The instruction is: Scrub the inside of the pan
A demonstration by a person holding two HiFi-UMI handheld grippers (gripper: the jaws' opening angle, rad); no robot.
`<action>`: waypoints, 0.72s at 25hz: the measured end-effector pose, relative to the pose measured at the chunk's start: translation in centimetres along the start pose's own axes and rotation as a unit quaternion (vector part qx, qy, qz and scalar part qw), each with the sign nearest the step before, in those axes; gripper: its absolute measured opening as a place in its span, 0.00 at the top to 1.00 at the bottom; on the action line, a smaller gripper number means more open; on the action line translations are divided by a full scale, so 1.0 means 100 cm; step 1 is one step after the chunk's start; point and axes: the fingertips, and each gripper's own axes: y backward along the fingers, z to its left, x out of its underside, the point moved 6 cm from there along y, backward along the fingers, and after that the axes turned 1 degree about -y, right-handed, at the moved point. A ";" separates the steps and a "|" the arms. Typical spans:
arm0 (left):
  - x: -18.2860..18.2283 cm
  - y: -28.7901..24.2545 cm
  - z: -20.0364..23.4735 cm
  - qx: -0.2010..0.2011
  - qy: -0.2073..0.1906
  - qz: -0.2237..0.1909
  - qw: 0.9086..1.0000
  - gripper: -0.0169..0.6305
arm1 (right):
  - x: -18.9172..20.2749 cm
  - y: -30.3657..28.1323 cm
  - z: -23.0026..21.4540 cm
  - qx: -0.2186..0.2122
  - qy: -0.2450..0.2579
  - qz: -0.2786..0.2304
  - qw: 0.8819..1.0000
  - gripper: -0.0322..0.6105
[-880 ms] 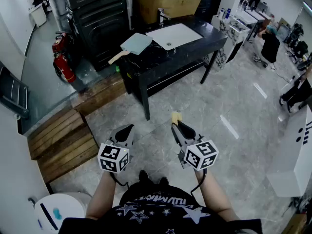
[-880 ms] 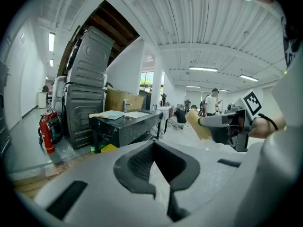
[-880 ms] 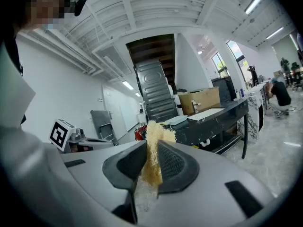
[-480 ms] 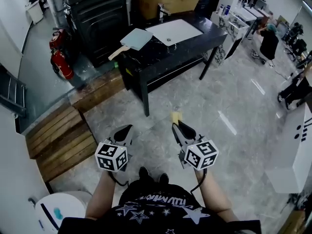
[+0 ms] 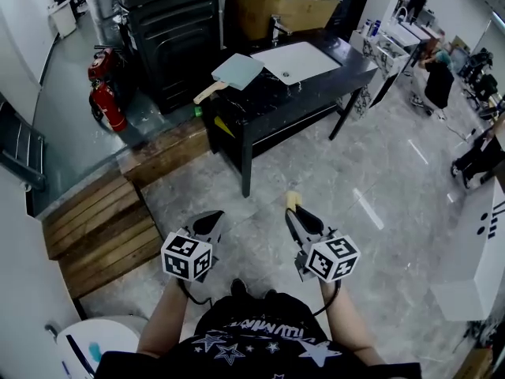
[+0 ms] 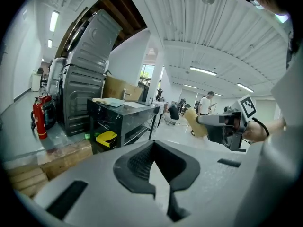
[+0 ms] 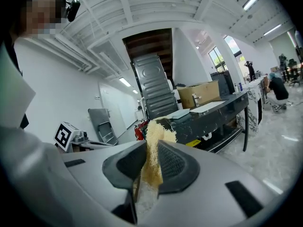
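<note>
Right gripper [image 7: 150,174] pinches a yellow sponge [image 7: 152,155].

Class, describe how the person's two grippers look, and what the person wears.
The left gripper and right gripper match: dark tapered jaws, grey bodies, each bearing a white cube with black markers and a black cable. The person wears a black shirt with white stars.

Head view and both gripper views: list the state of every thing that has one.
left tongs: shut, empty.
right tongs: shut on the sponge.
sponge: clamped, sticking out past the tips.
pan: flat on the black table, untouched.
cardboard box: open at the top.
fire extinguishers: upright.
</note>
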 end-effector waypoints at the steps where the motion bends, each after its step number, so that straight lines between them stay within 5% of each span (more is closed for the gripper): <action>1: -0.003 0.001 0.005 0.001 -0.006 -0.002 1.000 0.96 | 0.000 -0.003 0.002 -0.001 0.000 0.000 1.000 0.84; 18: -0.018 -0.010 0.063 -0.018 0.003 -0.008 1.000 0.96 | -0.011 -0.076 -0.009 -0.016 -0.005 0.009 1.000 0.83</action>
